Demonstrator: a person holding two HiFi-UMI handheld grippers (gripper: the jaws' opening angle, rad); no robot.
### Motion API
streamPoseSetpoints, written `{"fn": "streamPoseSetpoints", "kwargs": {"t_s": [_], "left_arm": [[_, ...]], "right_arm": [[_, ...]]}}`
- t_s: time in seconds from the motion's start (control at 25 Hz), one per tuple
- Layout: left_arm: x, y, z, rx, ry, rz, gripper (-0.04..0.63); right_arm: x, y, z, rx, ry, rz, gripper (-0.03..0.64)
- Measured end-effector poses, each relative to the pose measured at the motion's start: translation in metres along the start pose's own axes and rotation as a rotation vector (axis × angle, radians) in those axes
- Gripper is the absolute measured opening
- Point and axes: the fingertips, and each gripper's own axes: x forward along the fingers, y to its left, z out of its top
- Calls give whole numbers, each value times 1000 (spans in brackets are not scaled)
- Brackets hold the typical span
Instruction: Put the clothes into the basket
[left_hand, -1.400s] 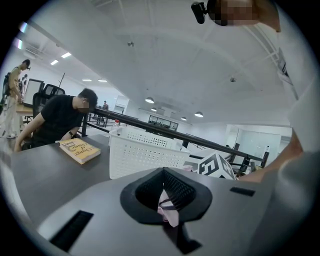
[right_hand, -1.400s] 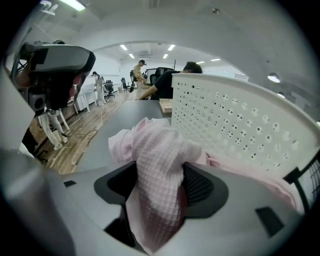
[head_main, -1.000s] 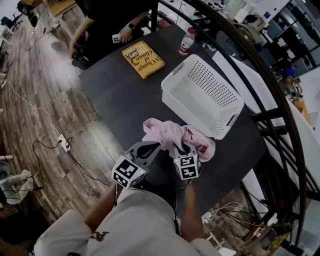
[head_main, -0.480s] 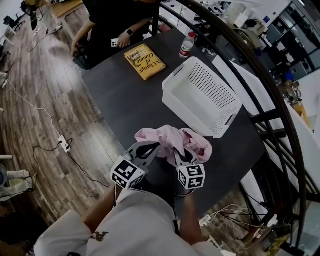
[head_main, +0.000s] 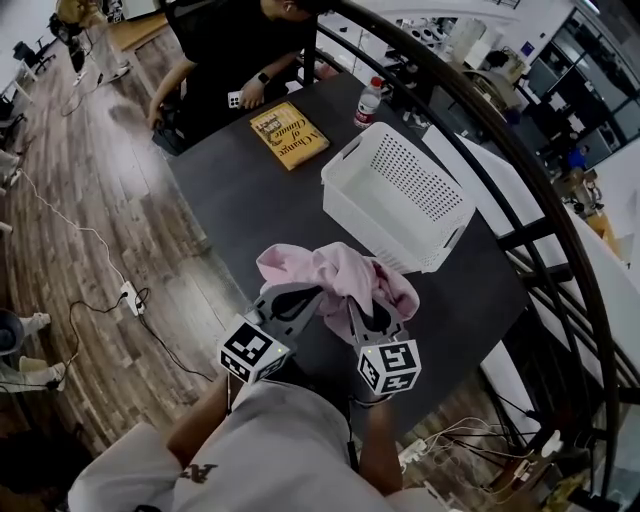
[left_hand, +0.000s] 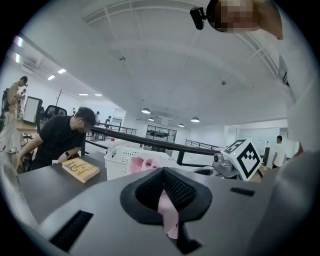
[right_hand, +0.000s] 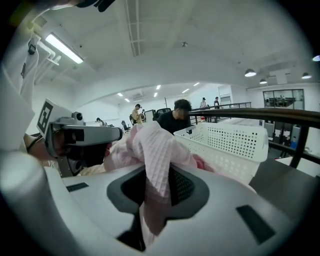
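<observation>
Both grippers have risen since the earlier frame, taking the pink garment (head_main: 335, 275) up off the desk (head_main: 240, 200) near its front edge. Left gripper (head_main: 303, 296) is clenched on a thin fold and right gripper (head_main: 358, 303) on a thicker bunch. We reckon the two grips keep it bundled. Basket (head_main: 372, 222) sits empty at the right edge, just beyond the cloth.

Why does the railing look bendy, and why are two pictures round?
Head view: the wide lens likely bows the railing. Left gripper view: fisheye circle, dark corners, a mosaic patch up top. Right gripper view: same circle; the cloth is sharp, a ceiling lamp glares white.
</observation>
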Motion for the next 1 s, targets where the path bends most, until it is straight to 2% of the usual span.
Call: {"fn": "streamPoseSetpoints", "kwargs": {"t_s": [0.48, 0.64, 0.88, 1.0], "left_arm": [[-16, -36, 55, 100, -70, 14, 5], [-20, -43, 67, 128, -55, 19, 5], [-13, -50, 93, 156, -116, -10, 5], [-7, -47, 101, 156, -119, -41, 5]], "right_arm": [[-45, 10, 58, -45, -171, 14, 86], [-62, 10, 86, -72, -237, 2, 86], [-76, 8, 111, -111, -285, -39, 86], [-76, 4, 121, -123, -289, -72, 86]]}}
